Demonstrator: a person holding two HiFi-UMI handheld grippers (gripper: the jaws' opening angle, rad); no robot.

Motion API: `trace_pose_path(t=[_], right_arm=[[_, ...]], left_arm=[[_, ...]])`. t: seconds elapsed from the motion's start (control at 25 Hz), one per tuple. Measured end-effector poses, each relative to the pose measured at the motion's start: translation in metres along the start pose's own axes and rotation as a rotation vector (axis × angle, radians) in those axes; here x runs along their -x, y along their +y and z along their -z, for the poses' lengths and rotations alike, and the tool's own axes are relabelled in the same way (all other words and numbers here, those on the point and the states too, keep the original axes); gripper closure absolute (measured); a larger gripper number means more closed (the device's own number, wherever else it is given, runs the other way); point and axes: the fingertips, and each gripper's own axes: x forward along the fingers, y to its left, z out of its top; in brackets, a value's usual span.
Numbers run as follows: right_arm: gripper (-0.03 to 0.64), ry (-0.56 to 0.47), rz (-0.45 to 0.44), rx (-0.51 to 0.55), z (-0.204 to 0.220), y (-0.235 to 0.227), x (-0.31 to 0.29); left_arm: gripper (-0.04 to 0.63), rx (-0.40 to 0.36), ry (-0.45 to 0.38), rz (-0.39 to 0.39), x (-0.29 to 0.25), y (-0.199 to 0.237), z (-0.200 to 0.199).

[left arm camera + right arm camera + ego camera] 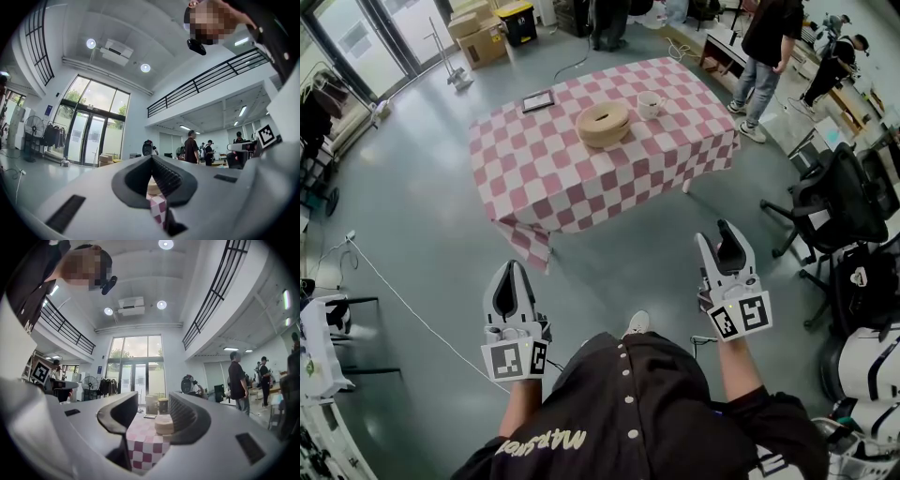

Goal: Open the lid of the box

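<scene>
My left tool is shut, right tool open w/ nothing inside. Round box sits on worktop, lid on, mug beside.

Black shirt, white buttons, white lettering on left side; white shoe; pale-grey left gripper, right gripper, black-and-white marker cubes.

We take this for a large lab or workshop hall: a bare grey floor, glass doors at upper left, stacked cardboard boxes along the top edge, office chairs at right, people standing about at upper right, and a railed mezzanine under a high ceiling.
</scene>
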Motion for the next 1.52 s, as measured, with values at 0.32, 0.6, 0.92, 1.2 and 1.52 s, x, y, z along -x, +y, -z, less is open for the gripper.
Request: trace_pose_path(t=[0.32, 0.6, 0.92, 1.2, 1.52], right_arm=[[0.325, 0.001, -0.013, -0.006, 0.001, 0.000, -0.001], [0.216, 0.010, -0.039, 0.030, 0.003, 0.004, 0.001], [0.120, 0.013, -0.073, 0.040, 0.006, 0.007, 0.001], [0.097, 0.028, -0.065, 0.041, 0.014, -0.012, 0.004], [0.097, 0.013, -0.034, 0.009, 0.013, -0.064, -0.002]], left_arm=[[0.584, -0.004, 0.000, 0.003, -0.002, -0.003, -0.001], [0.584, -0.003, -0.002, 0.005, -0.001, -0.007, -0.001], [0.584, -0.006, 0.002, 0.018, -0.007, -0.015, 0.001], [0.584, -0.005, 0.015, 0.042, -0.026, -0.034, 0.008], [0.584, -0.014, 0.017, 0.055, -0.060, -0.073, 0.010]])
